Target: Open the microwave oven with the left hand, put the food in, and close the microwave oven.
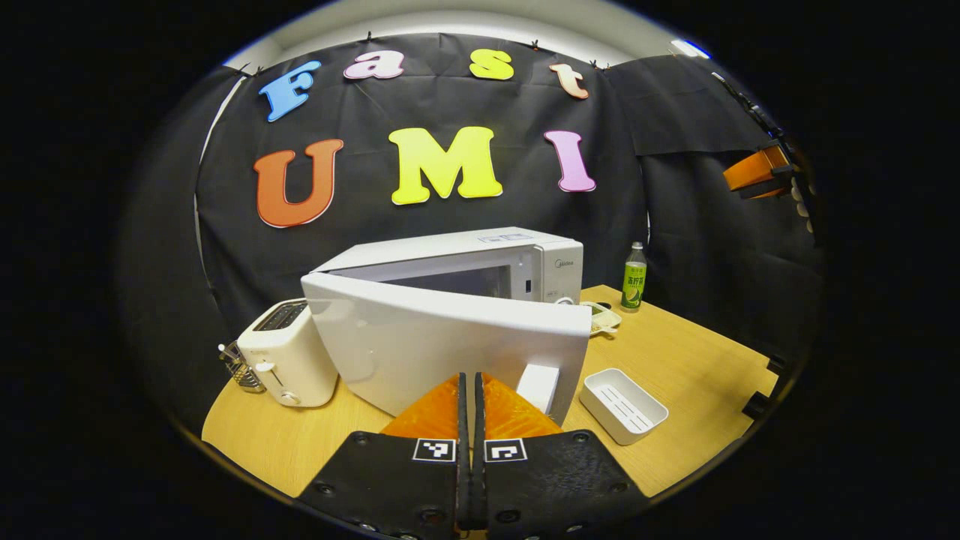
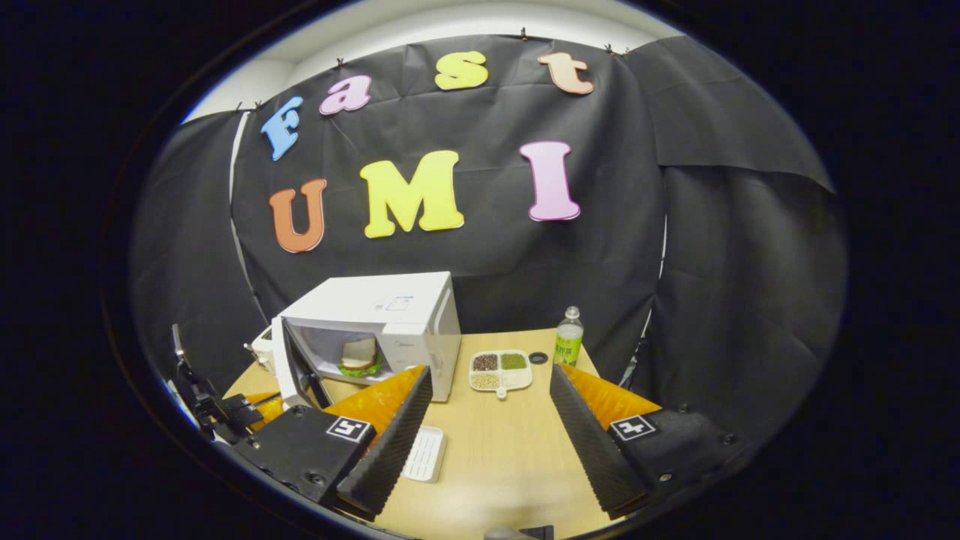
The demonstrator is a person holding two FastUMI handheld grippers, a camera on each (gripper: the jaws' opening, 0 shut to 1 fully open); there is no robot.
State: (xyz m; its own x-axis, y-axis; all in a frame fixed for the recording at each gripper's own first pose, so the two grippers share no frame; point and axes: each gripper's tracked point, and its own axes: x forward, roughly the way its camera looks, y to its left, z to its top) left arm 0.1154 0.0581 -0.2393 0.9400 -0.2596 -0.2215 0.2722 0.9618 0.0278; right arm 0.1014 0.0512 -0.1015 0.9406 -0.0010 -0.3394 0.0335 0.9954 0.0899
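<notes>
left tool [image 1: 472, 390]: fingers together, nothing between them, tips right up at the outer face of the microwave door [image 1: 450, 352]. can't tell if they touch it. the door's white handle block [image 1: 538, 386] sits just right of the tips

door is swung partly open, hinged on its left, its edge angling toward the camera in the left gripper view. microwave [image 1: 480, 262] body behind it, cavity opening visible over the door's top edge

right tool [image 2: 484, 405]: fingers wide apart, holding nothing, raised over the tabletop [image 2: 495, 457] and aimed at the back of the booth. microwave sits ahead and left of it, well apart

food: sandwich [image 2: 360, 355] with a green leaf at the bottom is inside the microwave cavity, standing on the cavity floor, seen through the open front in the right gripper view. it's far left of the right tool's left finger, not touching either tool

other stuff on the tabletop:
- white toaster [image 1: 289, 360] left of the microwave, just beside the door
- white slotted tray [image 1: 624, 405] right of the door, near the front edge; in the right gripper view it's partly behind the left finger
- divided plate [image 2: 501, 370] with dark, green and pale fillings, right of the microwave
- green-labelled bottle [image 2: 568, 346] upright at the back right, small dark ring [image 2: 538, 358] between it and the plate

left tool also shows at the lower left of the right gripper view, by the door
</notes>
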